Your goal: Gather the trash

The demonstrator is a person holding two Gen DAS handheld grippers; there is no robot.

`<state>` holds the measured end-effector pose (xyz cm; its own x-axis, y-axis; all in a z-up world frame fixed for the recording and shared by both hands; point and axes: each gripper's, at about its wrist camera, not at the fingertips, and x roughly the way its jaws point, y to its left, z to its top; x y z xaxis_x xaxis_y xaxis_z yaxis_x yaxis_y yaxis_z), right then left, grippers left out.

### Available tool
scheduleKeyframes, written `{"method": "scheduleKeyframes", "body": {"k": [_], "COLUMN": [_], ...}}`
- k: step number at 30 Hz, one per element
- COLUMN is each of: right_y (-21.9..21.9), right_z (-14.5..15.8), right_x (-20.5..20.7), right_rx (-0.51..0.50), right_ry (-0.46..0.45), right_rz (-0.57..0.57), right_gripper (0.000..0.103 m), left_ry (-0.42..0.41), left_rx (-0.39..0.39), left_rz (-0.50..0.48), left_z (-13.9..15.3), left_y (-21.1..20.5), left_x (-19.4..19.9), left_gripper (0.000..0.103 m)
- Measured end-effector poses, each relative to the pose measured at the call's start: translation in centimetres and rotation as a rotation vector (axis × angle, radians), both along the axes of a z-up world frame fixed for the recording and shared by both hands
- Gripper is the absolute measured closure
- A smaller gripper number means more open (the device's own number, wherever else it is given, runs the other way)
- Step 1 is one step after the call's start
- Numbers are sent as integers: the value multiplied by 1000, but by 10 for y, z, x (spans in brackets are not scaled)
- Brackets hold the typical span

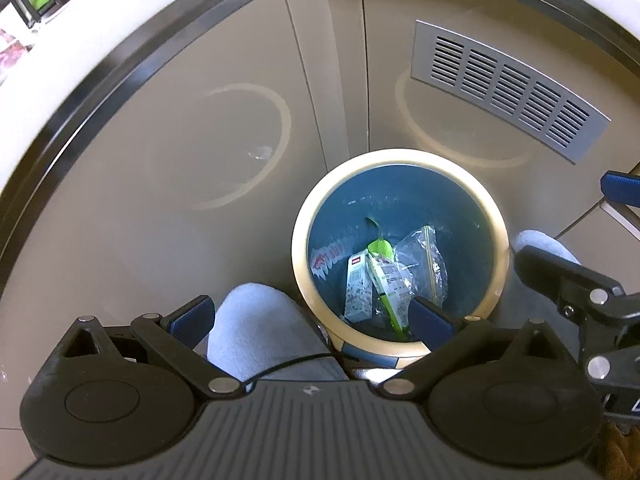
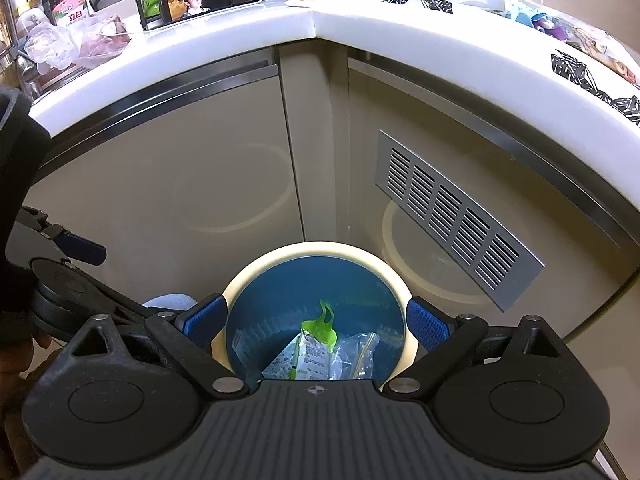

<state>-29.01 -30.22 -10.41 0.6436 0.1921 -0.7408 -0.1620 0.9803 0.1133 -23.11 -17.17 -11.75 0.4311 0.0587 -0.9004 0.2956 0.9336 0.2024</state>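
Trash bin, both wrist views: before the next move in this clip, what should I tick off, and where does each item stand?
1. Left claw open and empty: ok, fingers spread, nothing between them.
2. Right claw open and empty: ok, fingers wide apart above the bin.
3. Trash is inside the trash bin: ok, a green-and-white wrapper, a small printed packet and a clear plastic bag lie at the bottom.
4. Nothing hangs over the rim: ok in both views.
5. Bin upright on the floor by the cabinet: ok.
6. More trash left on the counter: cannot tell; items lie there, but whether they are trash is unclear.
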Motion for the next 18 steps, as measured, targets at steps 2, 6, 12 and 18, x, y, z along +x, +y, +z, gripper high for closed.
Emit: {"method": "scheduleKeyframes", "body": {"k": [2, 6, 12, 18], "right_y": [-1, -1, -3, -9], "right_z": [1, 0, -4, 0], "right_x": [1, 0, 3, 7], "right_rx": [4, 11, 24, 30], "right_ry": [-1, 3, 23, 4], "right_rz": [-4, -10, -13, -45], "right_gripper": [6, 6, 6, 6], "left_ry": [-2, 2, 19, 17], "left_rx": [6, 13, 20, 36], "left_rz": [-6, -11, -9, -15], "left_z": [0, -1, -5, -5], "left_y": [0, -1, -2, -5], "left_x": [0, 2, 4, 6], "left_gripper": [0, 0, 0, 0]}}
